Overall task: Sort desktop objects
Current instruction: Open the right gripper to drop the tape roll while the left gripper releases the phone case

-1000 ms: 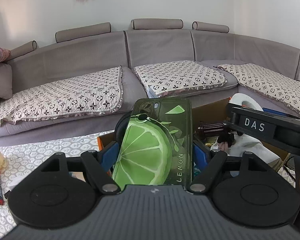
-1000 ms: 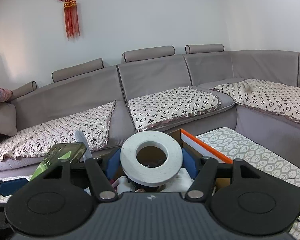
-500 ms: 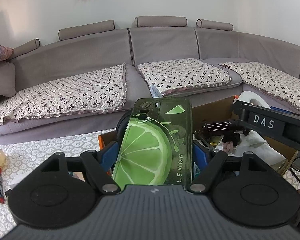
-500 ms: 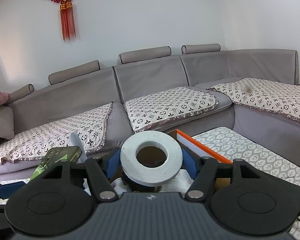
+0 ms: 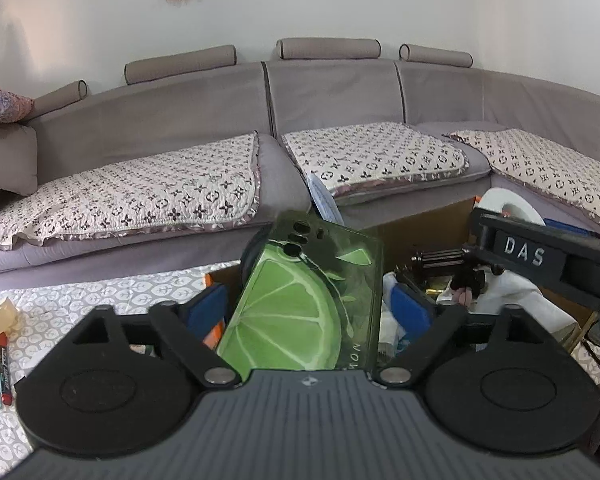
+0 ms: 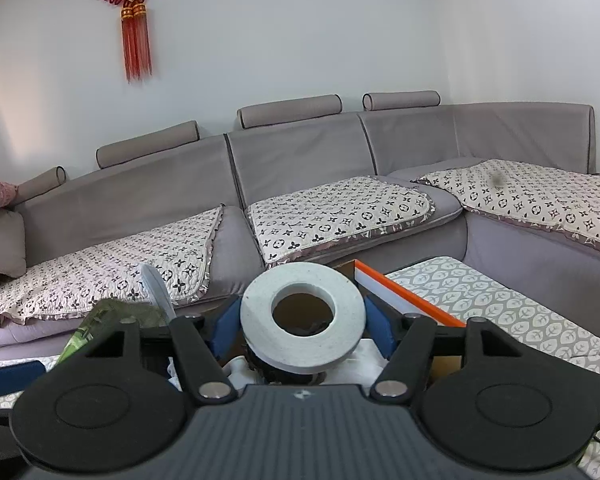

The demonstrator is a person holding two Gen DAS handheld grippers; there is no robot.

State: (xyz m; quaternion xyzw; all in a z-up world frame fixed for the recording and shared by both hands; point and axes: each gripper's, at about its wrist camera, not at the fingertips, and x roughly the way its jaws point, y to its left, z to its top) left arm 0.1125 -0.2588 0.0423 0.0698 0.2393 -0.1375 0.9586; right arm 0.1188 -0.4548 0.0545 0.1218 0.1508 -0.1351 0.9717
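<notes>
A green lime-print phone case [image 5: 308, 304] tilts rightward above the box; a white tape roll [image 6: 302, 316] lies nearly flat.

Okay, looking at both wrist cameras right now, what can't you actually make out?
- Left wrist view: the phone case's lower end is hidden behind the left claw's body, so its lettering is cut off.
- Left wrist view: the box's contents are a cluttered jumble, partly blocked by the right claw's arm.
- Right wrist view: the tape roll in the right claw hides what lies below.
</notes>
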